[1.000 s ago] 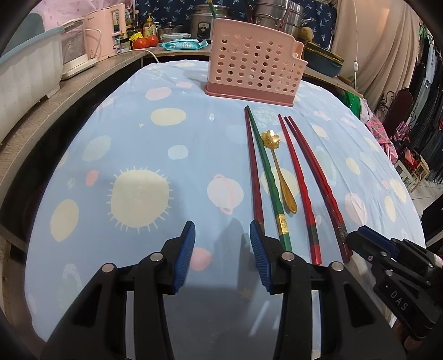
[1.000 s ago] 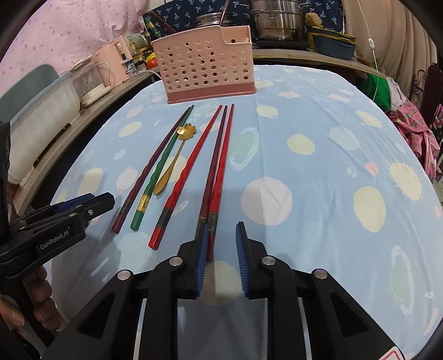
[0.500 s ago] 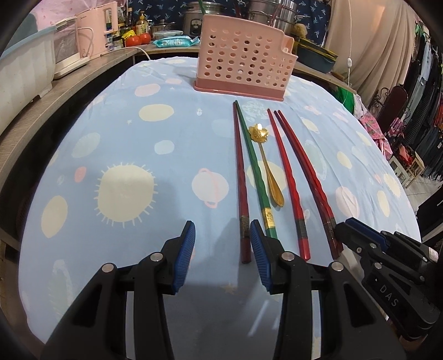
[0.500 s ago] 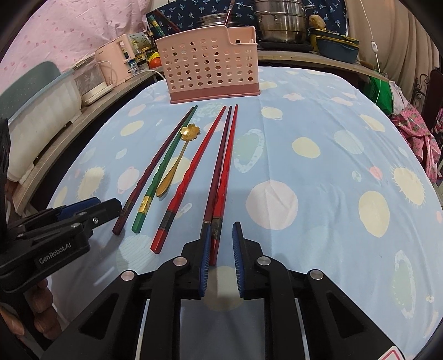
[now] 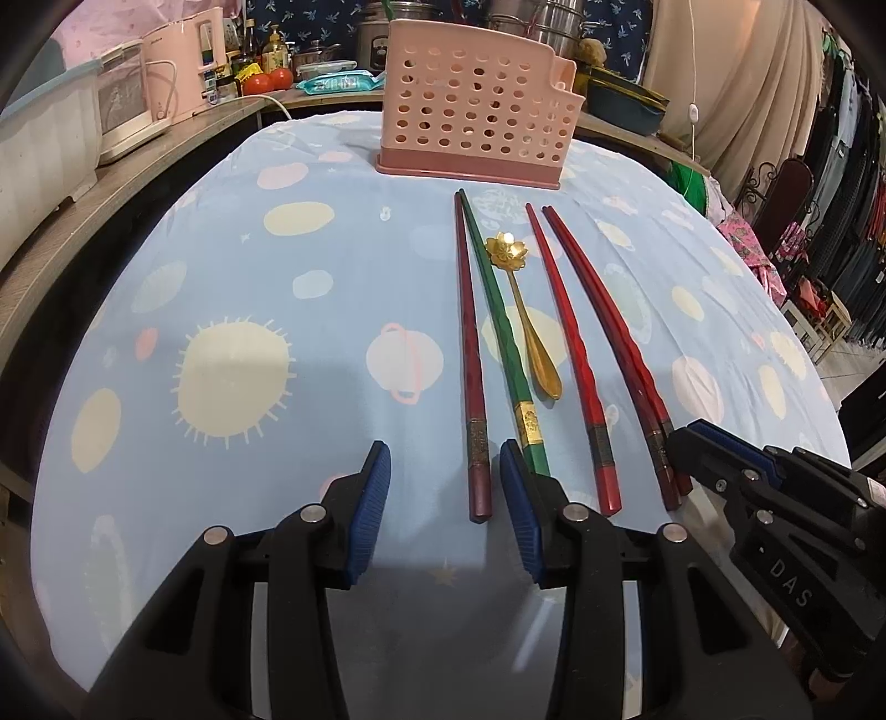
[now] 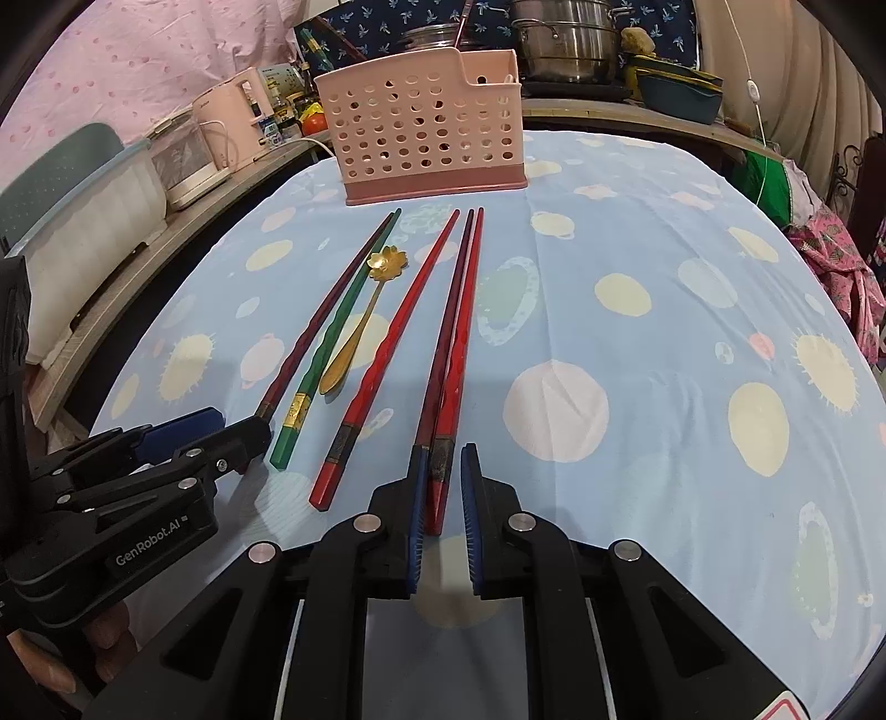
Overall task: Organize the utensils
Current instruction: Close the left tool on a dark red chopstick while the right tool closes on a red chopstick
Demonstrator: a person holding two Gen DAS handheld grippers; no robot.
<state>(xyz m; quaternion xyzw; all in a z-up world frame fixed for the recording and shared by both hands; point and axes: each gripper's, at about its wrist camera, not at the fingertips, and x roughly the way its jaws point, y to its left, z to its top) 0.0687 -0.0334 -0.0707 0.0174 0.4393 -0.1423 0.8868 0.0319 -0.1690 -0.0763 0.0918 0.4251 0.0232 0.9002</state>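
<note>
Several chopsticks and a gold flower spoon [image 5: 518,288] lie side by side on the blue tablecloth [image 5: 232,277], pointing at a pink perforated holder [image 5: 476,122]. My left gripper [image 5: 446,487] is open with the near end of the dark red chopstick [image 5: 470,343] between its fingers; a green chopstick [image 5: 501,327] runs by its right finger. My right gripper [image 6: 443,487] is narrowly open around the near ends of a red pair [image 6: 451,354], with a gap still showing. A single red chopstick [image 6: 387,354] and the spoon [image 6: 365,310] lie to its left. The holder [image 6: 426,144] stands at the back.
A wooden counter [image 5: 111,183] runs along the left and back with pink appliances [image 5: 177,66], steel pots [image 6: 565,39] and bottles. Clothes hang at the right [image 5: 853,166]. The tablecloth [image 6: 664,343] stretches right of the chopsticks.
My left gripper has moved right and forward, bringing the dark red chopstick's end between its fingers. My right gripper has narrowed around the red pair and crept forward.
</note>
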